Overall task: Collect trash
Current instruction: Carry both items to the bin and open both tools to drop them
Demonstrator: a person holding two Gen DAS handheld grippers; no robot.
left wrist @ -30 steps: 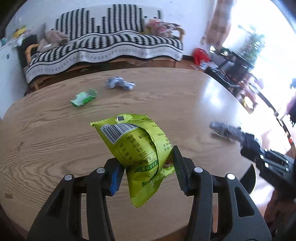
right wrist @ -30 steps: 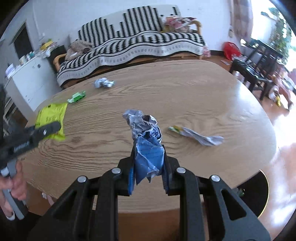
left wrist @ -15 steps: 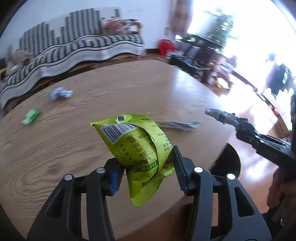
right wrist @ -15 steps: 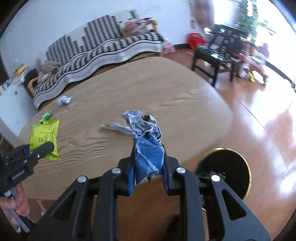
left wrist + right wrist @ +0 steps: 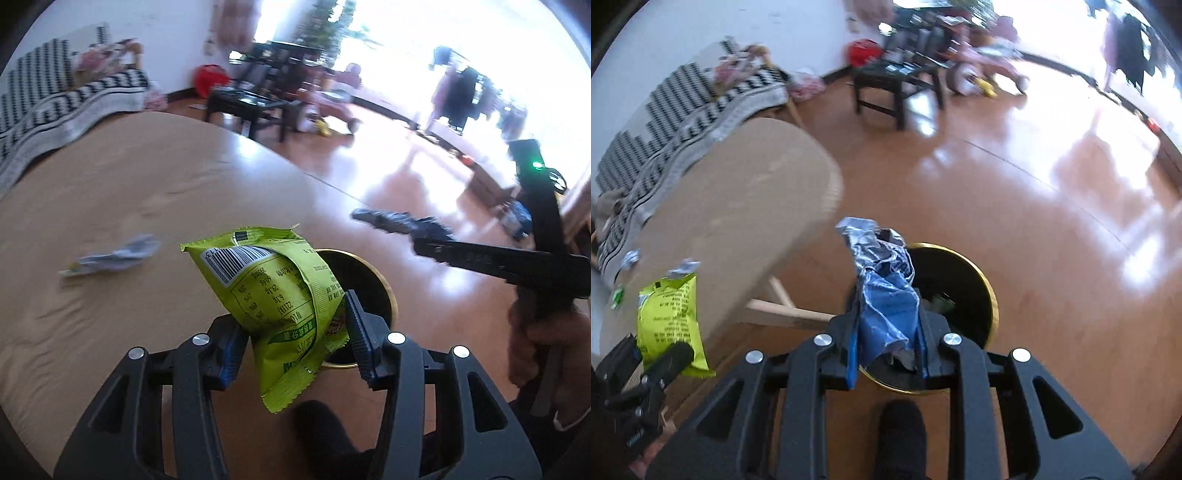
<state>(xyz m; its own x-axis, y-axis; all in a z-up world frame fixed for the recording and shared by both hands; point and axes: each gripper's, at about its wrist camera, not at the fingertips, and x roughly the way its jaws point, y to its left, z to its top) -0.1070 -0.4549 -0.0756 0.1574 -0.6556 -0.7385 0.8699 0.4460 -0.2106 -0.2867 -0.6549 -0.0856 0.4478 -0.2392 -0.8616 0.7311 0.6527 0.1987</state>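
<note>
Nearest the lens, the left gripper [image 5: 295, 343] pinches a green packet [image 5: 273, 291] between its blue pads, jaws about half apart and filled by the puffed foil. The right gripper [image 5: 886, 332] clamps a crumpled blue wrapper [image 5: 886, 288] with its jaws narrow. In the right wrist view that wrapper stands directly over the mouth of a black bin [image 5: 991, 295] with a gold rim, which sits on the floor just beside the table [image 5: 738, 206]. In the left wrist view the same bin shows behind the packet, so both loads appear close to the drop point (neither has been let go). A dark shape at the bottom edge of each view cannot be identified. Farther out, the tabletop carries a flat silver wrapper [image 5: 110, 256] lying well apart from the grippers. The right wrist view also shows a small foil ball [image 5: 629, 258] and a small green scrap [image 5: 617, 297] near the table's far edge, both uncollected. Judged from this layout, two pieces are in hand and about to be binned, and at least three remain on the table. Something pale lies inside the bin, though what it is cannot be told. Beyond are a striped sofa [image 5: 683, 99], a dark side table [image 5: 897, 85] and a bright window.
</note>
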